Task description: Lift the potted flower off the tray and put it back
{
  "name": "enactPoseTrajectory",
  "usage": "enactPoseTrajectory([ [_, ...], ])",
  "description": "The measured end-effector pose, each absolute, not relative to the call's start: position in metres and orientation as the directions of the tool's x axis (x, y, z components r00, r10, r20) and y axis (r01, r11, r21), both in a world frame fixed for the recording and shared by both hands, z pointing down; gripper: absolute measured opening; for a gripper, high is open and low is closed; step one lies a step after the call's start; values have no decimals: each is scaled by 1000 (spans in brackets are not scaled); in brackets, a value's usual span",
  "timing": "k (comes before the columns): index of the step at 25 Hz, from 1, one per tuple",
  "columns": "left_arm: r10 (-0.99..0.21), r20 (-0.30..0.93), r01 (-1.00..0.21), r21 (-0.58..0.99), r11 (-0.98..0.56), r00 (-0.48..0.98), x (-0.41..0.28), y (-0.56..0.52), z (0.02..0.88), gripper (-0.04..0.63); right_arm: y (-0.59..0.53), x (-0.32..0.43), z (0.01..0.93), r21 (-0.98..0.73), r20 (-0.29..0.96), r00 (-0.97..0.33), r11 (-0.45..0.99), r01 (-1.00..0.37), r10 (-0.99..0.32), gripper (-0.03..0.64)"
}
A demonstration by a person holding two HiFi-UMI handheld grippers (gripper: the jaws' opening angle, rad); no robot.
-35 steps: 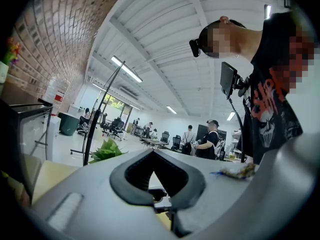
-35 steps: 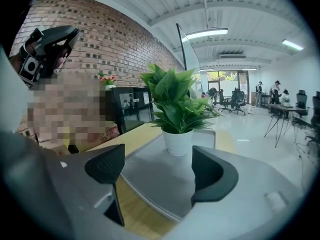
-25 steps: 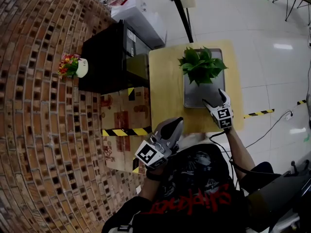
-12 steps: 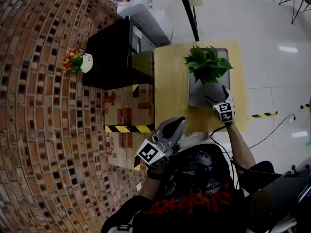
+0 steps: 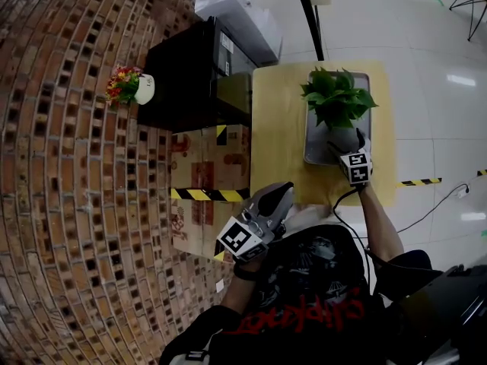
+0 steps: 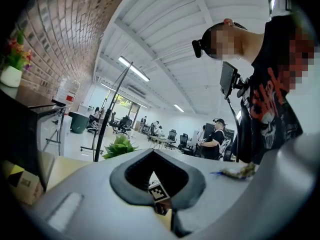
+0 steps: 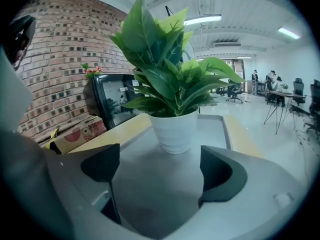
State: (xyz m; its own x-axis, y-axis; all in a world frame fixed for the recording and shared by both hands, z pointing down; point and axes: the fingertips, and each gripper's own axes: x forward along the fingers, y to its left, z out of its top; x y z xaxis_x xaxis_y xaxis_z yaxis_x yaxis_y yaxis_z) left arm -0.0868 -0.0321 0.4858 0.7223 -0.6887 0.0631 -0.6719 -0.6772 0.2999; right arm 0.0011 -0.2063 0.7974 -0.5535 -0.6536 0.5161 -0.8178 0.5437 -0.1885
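1. Potted flower (image 5: 337, 105) stands upright on the tray (image 5: 313, 152), toward its far end.
2. Right gripper (image 5: 347, 144) is over the tray's near end; its jaws have just been opening and stand wide, nothing between them.
3. Left gripper (image 5: 278, 196) is well off the tray, jaws together and empty.

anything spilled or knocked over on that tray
Nothing stands out. The potted plant stands upright on the grey tray, its leaves look intact, and no soil or water shows around it.
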Motion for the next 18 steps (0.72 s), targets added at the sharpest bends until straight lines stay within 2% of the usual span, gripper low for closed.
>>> enactPoseTrajectory([
  [18, -721, 87, -709, 295, -640, 687, -97, -25, 491, 0, -242, -6, 817, -194, 526, -545, 531, -825, -653, 492],
])
